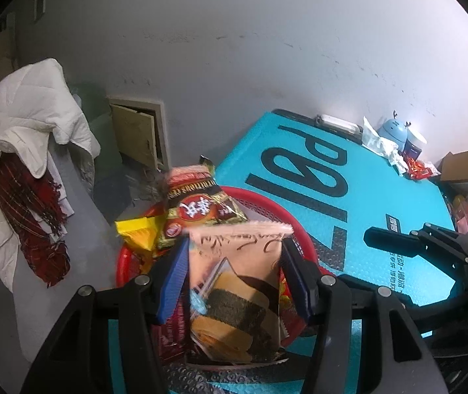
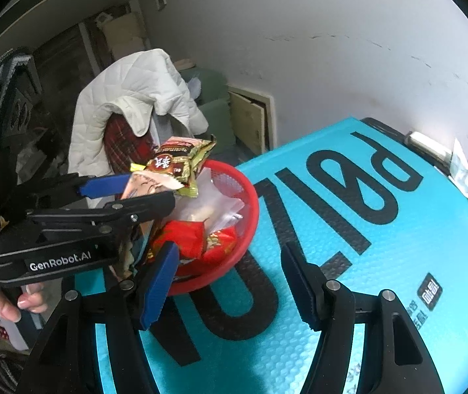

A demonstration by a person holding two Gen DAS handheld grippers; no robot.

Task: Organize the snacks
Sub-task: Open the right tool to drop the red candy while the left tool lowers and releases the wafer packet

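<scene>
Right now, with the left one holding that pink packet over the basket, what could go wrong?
1. The left hand-held gripper pinches the pink packet only by its sides; the slick wrapper could slip out.
2. The red basket is heaped, and the brown packet leans over its rim, so a nudge could tip it off.
3. The basket sits near the teal mat's edge; pushing down may shove it off.

teal mat [image 2: 349, 279] with black lettering, red basket [image 2: 248, 226] at its edge, crumpled tissue [image 1: 383, 147] far corner
</scene>
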